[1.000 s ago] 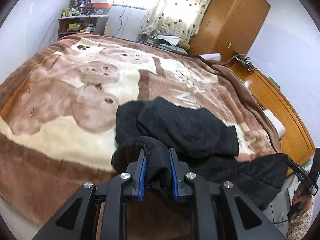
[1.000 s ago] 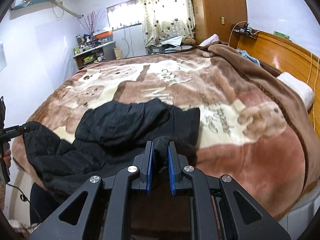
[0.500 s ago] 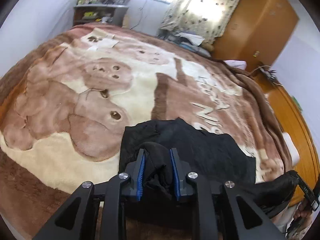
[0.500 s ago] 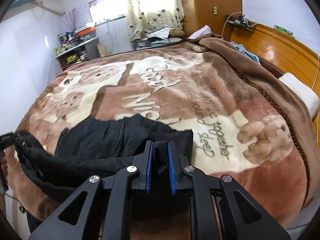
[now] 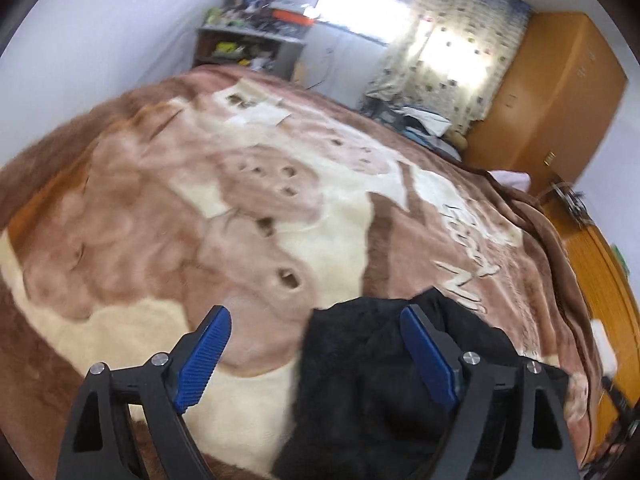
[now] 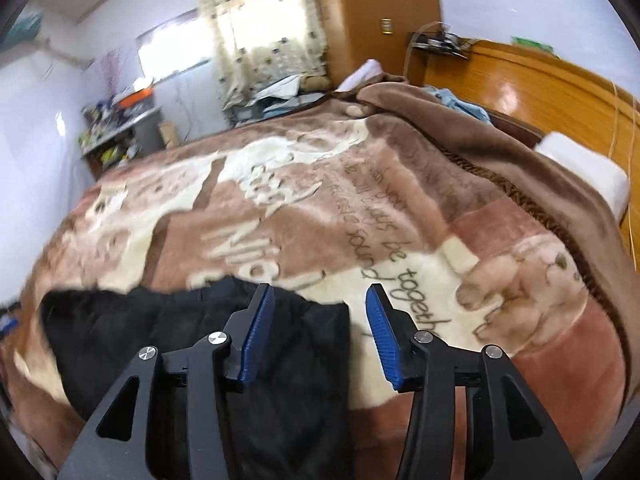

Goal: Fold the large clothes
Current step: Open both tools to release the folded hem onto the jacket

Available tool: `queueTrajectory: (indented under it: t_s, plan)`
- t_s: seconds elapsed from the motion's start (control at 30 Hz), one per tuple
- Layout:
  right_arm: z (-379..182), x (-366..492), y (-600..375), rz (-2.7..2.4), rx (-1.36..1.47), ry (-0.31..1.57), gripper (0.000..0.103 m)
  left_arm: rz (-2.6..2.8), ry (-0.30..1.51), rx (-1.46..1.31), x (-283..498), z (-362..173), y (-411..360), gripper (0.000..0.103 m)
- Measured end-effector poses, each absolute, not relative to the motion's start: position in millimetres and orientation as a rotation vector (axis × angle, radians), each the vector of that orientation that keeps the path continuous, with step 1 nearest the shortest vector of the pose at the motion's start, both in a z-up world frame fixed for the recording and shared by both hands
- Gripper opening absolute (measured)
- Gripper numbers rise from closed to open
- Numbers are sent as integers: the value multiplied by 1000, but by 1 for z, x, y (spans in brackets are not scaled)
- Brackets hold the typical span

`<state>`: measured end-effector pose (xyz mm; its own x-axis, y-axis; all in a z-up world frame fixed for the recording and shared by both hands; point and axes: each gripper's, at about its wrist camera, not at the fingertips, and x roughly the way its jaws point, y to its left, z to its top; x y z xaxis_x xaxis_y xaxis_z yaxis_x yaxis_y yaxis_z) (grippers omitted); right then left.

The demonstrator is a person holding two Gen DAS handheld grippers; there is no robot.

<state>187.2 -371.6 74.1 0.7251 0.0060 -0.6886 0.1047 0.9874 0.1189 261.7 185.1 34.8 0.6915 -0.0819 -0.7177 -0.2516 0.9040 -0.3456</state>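
Both tools are released, jaws spread wide with nothing between them. The left tool [image 5: 316,320] and right tool [image 6: 322,300] hover over the black jacket [image 6: 180,328], which lies on the bed's brown bear blanket [image 5: 200,220].

right gripper [image 6: 320,328] jaws spread wide, nothing between blue pads [image 6: 382,334], black garment [image 6: 192,344] flat on brown bear-print blanket [image 6: 360,220], left finger over its edge, wooden headboard [image 6: 540,88] right

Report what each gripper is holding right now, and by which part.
Nothing is held. The left gripper and right gripper both stand open above the black garment lying on the blanket.
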Motion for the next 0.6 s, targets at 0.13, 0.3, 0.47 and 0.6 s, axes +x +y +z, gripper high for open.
queueTrajectory:
  t_s: [0.13, 0.3, 0.47, 0.6]
  plan:
    - [40, 187, -373, 39, 86, 865, 60, -16, 945, -409, 270, -4, 183, 87]
    - [2, 207, -371, 117, 114, 939, 70, -95, 1043, -270, 303, -38, 143, 87]
    - [-20, 235, -369, 181, 180, 957, 74, -120, 1049, -210, 334, -46, 118, 87]
    - [-26, 250, -365, 239, 175, 962, 74, -159, 1074, -169, 360, -51, 102, 87]
